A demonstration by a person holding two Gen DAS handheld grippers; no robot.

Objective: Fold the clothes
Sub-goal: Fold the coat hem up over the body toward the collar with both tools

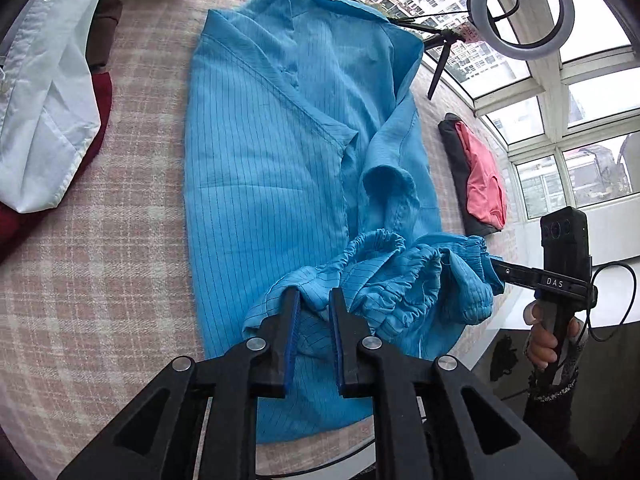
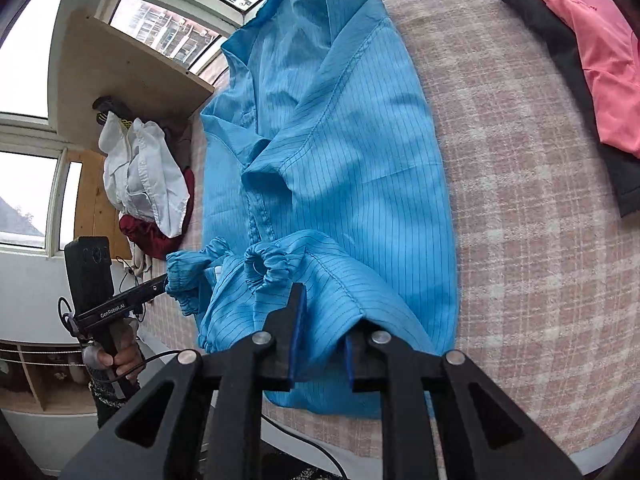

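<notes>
Lying on the checked cloth (image 1: pixel 120 280), the blue garment (image 1: pixel 260 160) — both grippers, left gripper (image 1: pixel 315 300) and right gripper (image 2: pixel 324 320), slightly parted around its hem

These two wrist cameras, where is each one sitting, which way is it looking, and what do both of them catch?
Left wrist: on the left gripper, looking down along its fingers at the blue garment; the person's right hand shows at right.
Right wrist: on the right gripper, looking down at the same garment from its other side; the left hand shows at left.
Shared: the blue garment, plaid table cover, white shirt, pink garment.
</notes>
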